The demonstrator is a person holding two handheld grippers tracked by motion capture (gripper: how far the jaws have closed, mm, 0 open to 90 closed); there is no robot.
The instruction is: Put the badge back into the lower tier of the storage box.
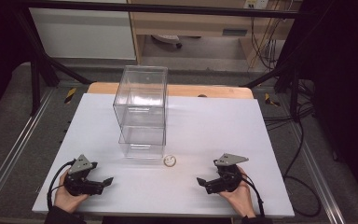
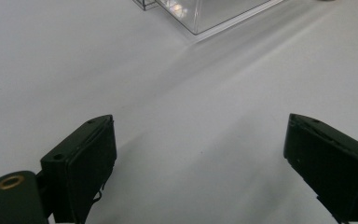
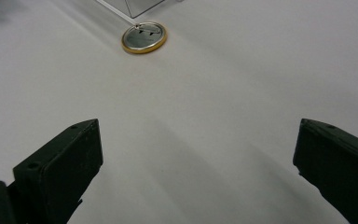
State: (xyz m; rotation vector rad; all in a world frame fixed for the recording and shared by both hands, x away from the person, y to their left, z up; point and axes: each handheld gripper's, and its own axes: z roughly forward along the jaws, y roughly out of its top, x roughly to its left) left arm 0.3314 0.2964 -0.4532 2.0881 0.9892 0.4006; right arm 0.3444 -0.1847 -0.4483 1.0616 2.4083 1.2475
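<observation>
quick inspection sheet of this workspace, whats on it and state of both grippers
surface: white table top, flat and bare around the items
job's things: clear stacked box upright mid-table; round gold-rimmed badge lying flat just off its near right corner
clutter: nothing seen
grippers: left gripper and right gripper rest near the front edge, jaws wide open, empty
cables: black cable loops from the left gripper; more cables on the floor at right
surroundings: metal frame, grey floor, wooden furniture behind

Clear box [image 1: 141, 112], gold-rimmed silver badge [image 3: 144, 37], white table [image 1: 214, 130], black tools [image 1: 103, 183]
</observation>
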